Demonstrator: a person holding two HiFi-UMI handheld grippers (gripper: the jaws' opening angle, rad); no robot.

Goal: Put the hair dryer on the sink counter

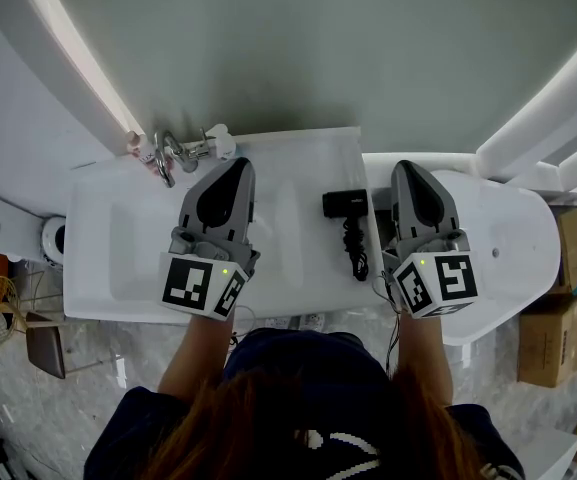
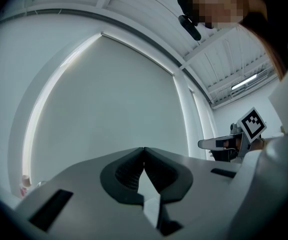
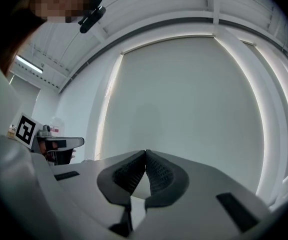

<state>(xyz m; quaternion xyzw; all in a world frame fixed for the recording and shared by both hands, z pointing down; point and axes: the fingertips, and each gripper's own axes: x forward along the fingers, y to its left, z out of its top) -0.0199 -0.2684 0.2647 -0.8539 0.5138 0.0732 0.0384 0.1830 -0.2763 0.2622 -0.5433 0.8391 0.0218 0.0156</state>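
Hair dryer (image 1: 346, 205) lies centre frame on the white sink counter (image 1: 303, 158), between left gripper (image 1: 238, 166) and right gripper (image 1: 406, 168), both clamped together, empty.

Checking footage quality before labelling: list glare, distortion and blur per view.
Head view: sharp, evenly lit; light strips blow out white at both upper corners; the black hair dryer stands crisp on the glossy white sink counter. Left gripper view: strong fisheye bending, dark corners. Right gripper view: same bending, a bright strip glaring along the panel's top.
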